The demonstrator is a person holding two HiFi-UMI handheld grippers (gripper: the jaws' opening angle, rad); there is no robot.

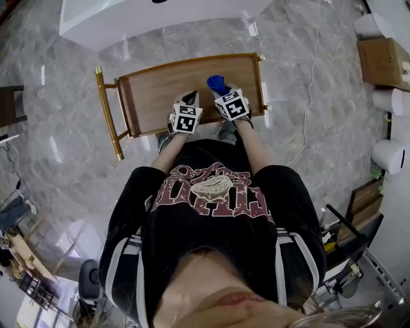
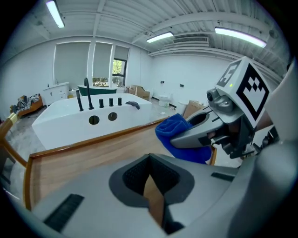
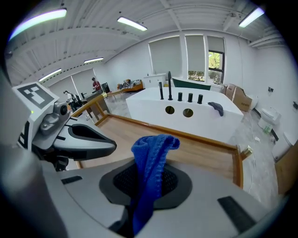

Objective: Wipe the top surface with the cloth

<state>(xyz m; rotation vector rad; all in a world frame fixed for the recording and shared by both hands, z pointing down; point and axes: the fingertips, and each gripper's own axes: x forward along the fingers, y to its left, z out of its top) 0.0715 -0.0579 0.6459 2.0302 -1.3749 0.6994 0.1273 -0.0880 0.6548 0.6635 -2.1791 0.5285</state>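
A wooden top (image 1: 157,90) with a raised rim sits on a gold-framed cart right in front of me. My right gripper (image 1: 221,90) is shut on a blue cloth (image 1: 216,82) above the top's right part. In the right gripper view the cloth (image 3: 151,160) stands bunched up from between the jaws of that gripper (image 3: 149,186), over the wood (image 3: 205,155). My left gripper (image 1: 190,98) hovers just to the left, shut and holding nothing. Its own view shows this gripper (image 2: 150,181) with only a sliver of wood (image 2: 84,162) between the pads, and the cloth (image 2: 173,132) to the right.
A white bathtub (image 1: 147,19) with black taps stands just beyond the cart. Marble floor surrounds it, with a thin cable (image 1: 311,96) lying to the right. A cardboard box (image 1: 383,61) and white rolls (image 1: 387,154) line the right wall.
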